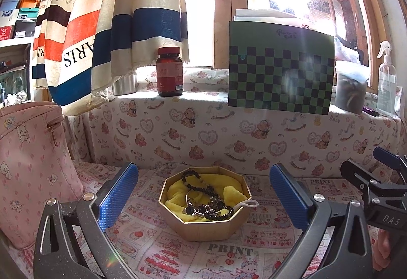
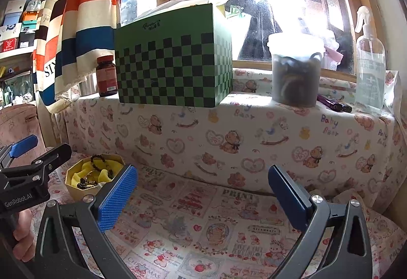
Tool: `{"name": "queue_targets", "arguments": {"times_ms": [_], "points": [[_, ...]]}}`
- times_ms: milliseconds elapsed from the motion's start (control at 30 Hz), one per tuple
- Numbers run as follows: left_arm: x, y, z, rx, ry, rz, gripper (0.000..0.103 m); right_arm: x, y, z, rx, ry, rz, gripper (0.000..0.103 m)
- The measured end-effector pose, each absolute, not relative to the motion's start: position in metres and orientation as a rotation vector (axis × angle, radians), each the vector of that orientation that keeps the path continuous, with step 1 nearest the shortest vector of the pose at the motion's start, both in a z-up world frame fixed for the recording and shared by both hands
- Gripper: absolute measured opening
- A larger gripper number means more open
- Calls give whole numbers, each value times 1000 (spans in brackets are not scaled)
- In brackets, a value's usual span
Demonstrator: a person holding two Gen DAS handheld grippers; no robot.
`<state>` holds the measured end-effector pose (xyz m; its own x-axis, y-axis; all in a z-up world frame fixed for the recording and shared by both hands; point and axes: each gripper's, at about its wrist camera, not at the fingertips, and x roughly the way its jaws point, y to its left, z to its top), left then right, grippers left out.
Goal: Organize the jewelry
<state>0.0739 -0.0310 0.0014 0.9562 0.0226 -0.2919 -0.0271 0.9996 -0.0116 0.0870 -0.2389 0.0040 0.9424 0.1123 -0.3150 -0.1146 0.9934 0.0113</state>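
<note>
A gold octagonal box (image 1: 203,228) stands on the printed cloth. It holds a yellow cloth (image 1: 229,194), black bead bracelets (image 1: 201,183) and metal jewelry tangled together. My left gripper (image 1: 203,190) is open and empty, its blue pads either side of the box, just short of it. My right gripper (image 2: 203,192) is open and empty over bare cloth, to the right of the box (image 2: 76,191). The right gripper also shows at the right edge of the left wrist view (image 1: 381,177), and the left gripper at the left edge of the right wrist view (image 2: 28,159).
A pink bag (image 1: 30,172) stands left of the box. On the sill behind are a brown pill bottle (image 1: 170,72), a green checkered box (image 1: 279,70), a lidded jar (image 2: 296,70), a spray bottle (image 2: 370,60) and pens (image 2: 333,103). A striped curtain (image 1: 114,12) hangs at the left.
</note>
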Motion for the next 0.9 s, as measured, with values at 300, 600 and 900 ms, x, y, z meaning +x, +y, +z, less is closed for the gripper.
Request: {"name": "queue_targets", "arguments": {"times_ms": [300, 600, 900], "points": [[74, -31, 2, -14, 295, 24, 103, 87, -239, 4, -8, 321, 116, 103], [72, -33, 2, -10, 290, 25, 103, 88, -239, 4, -8, 321, 116, 103], [72, -33, 2, -8, 288, 24, 103, 88, -239, 4, -9, 322, 115, 103]]}}
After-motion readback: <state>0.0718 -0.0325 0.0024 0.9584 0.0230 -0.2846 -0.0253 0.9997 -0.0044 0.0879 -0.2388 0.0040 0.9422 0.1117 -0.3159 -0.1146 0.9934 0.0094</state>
